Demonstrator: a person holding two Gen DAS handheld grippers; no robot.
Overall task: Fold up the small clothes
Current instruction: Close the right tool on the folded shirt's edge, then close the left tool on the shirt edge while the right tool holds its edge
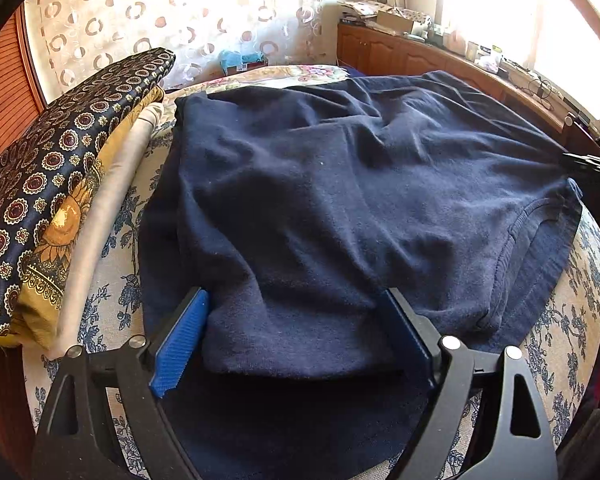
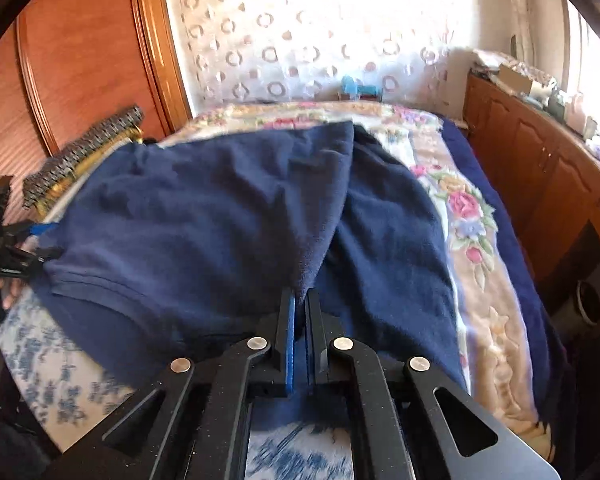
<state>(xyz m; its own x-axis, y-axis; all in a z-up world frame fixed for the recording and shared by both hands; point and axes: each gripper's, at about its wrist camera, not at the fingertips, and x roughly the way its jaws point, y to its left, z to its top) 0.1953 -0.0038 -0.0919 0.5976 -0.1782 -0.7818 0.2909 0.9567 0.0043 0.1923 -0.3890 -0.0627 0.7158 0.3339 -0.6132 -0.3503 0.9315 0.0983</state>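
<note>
Navy garment (image 1: 340,200): spread crumpled and partly folded over a blue-floral cover (image 1: 112,312), its neckline at the near right corner in the left wrist view.

Left gripper (image 1: 296,336): angled down at the garment's near edge; fingers (image 1: 180,344) wide apart, a fold of cloth lying between them, pads not pressing.

Right gripper (image 2: 300,332): angled down at the garment's near hem; fingers closed tight on a raised ridge of navy cloth.

Stack of folded textiles (image 1: 52,200): just left of the garment, dark medallion print on top.

Patterned curtain (image 1: 180,12): beyond the garment.

Wooden cabinets (image 1: 420,56): right of the garment, clutter on top.
</note>
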